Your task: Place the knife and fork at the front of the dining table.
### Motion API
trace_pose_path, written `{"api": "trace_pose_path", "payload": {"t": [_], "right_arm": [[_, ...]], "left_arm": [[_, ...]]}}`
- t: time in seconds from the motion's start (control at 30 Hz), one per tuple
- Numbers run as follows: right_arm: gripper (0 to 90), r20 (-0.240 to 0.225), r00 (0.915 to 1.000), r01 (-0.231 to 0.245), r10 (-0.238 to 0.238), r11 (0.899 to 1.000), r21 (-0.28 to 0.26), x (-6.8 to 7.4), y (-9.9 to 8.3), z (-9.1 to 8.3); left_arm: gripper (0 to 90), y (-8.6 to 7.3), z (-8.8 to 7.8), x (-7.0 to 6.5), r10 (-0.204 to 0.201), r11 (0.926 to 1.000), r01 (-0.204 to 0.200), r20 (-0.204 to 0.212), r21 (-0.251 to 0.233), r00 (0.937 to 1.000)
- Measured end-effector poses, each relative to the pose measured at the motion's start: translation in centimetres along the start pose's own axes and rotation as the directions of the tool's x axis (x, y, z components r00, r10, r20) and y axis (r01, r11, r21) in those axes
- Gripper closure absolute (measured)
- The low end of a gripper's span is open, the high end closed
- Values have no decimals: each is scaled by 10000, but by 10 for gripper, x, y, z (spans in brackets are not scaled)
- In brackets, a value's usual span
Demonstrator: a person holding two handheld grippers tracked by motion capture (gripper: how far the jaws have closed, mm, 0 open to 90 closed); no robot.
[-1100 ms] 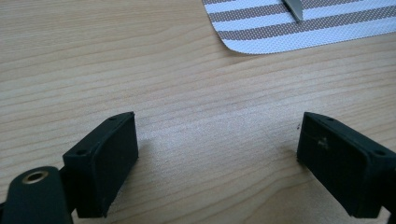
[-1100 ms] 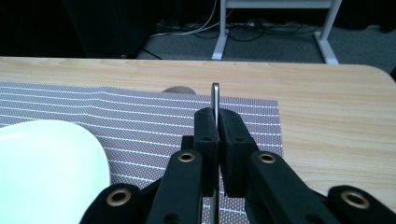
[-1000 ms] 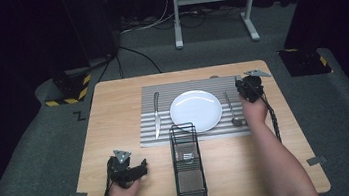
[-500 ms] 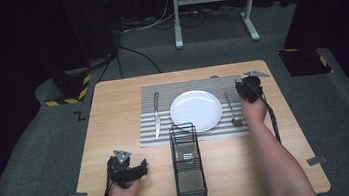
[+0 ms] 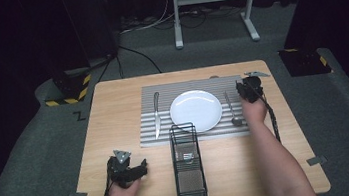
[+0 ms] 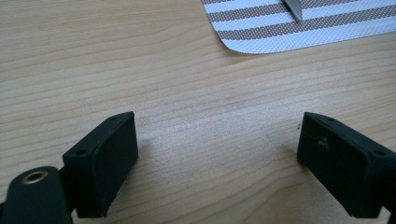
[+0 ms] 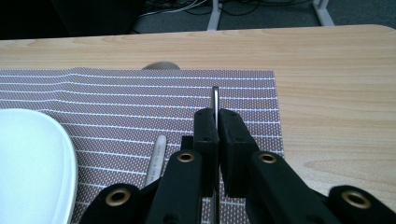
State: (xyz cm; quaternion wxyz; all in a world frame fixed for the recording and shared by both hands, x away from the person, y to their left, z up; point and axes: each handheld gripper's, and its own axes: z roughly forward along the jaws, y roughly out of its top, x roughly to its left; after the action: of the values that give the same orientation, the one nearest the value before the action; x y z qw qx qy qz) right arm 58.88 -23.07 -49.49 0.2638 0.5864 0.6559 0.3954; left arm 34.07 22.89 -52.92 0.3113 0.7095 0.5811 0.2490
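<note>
A striped placemat [image 5: 166, 129] holds a white plate [image 5: 195, 110], with a knife [image 5: 157, 114] to its left and a spoon [image 5: 231, 108] to its right. At the mat's right edge my right gripper [image 5: 243, 89] [image 7: 217, 116] is shut on a thin metal utensil handle [image 7: 215, 95], whose end pokes out past the jaws. The rest of that utensil is hidden. The spoon handle [image 7: 156, 158] lies just left of the jaws. Near the table's front left, my left gripper [image 5: 142, 167] [image 6: 217, 140] stands open over bare wood, nothing between its jaws.
A black wire basket [image 5: 189, 176] stands at the front middle of the wooden table [image 5: 113, 105], its far end touching the mat. The mat's corner [image 6: 261, 35] and the knife tip [image 6: 292, 7] lie ahead of the left gripper.
</note>
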Motion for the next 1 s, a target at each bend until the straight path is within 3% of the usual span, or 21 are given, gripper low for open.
{"api": "trace_pose_path", "payload": {"t": [0.13,0.27,0.5,0.73,0.87,1.0], "right_arm": [[851,111,9999,-36,36,10000,11,-1,1,0],[784,177,9998,-88,90,9999,-122,-1,3,-3],[787,82,10000,-27,29,9998,-201,0,9,-11],[850,-159,9983,560,-563,9982,-207,-3,6,-37],[887,-121,9943,1054,-1055,9944,-63,-10,-8,-55],[894,201,9872,1575,-1580,9872,236,-19,-26,-71]], "left_arm": [[124,0,0,0,7,10000,-7,-1,1,10000],[123,0,0,0,6,10000,-6,7,5,10000],[123,0,0,0,19,10000,-19,8,1,10000],[123,0,0,0,24,10000,-24,9,0,10000],[123,0,0,0,26,10000,-26,10,0,10000],[123,0,0,0,26,10000,-26,13,-1,10000]]}}
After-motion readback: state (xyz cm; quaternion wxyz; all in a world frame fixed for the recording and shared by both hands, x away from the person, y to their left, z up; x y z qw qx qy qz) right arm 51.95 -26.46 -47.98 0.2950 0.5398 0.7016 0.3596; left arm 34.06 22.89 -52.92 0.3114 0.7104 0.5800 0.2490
